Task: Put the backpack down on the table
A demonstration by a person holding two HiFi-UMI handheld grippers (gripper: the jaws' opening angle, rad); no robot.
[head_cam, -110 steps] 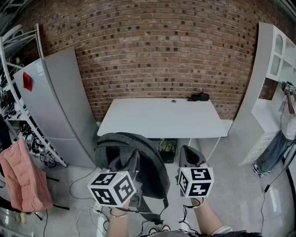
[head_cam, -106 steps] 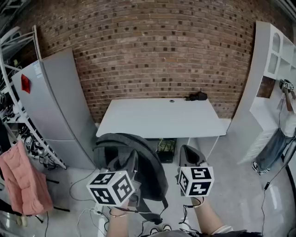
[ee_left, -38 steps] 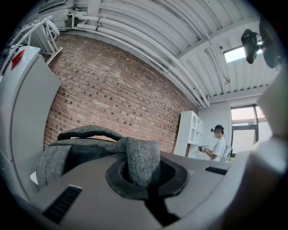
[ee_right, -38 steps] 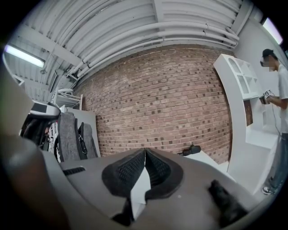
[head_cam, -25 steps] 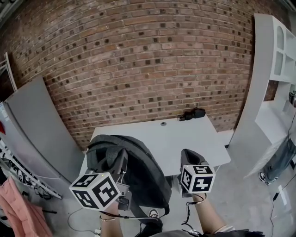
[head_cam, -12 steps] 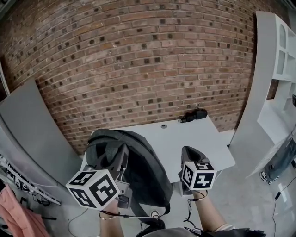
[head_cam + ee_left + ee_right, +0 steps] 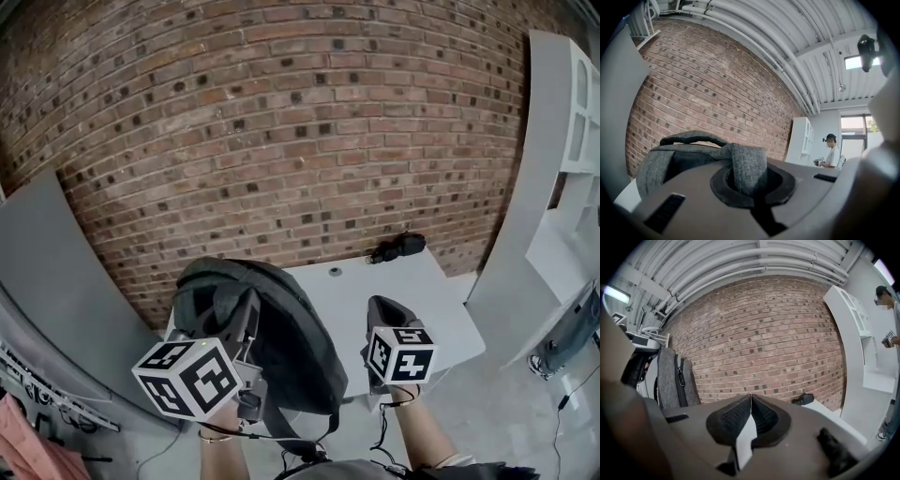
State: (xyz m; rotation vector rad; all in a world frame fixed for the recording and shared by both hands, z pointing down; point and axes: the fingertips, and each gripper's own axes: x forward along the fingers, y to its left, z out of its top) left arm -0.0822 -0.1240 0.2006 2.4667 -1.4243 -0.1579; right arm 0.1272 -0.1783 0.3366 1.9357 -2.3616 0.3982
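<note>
Head view, backpack (image 7: pixel 295 349) over table (image 7: pixel 424 302) edge (left gripper (image 7: pixel 749 181) gripping)

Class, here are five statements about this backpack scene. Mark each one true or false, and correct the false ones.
1. The left gripper is shut on a grey strap of the backpack. True.
2. The right gripper also grips the backpack. False: its jaws are together with nothing between them.
3. The table is black. False: it is white.
4. The wall behind the table is brick. True.
5. A small black thing lies at the table's far edge. True.
</note>
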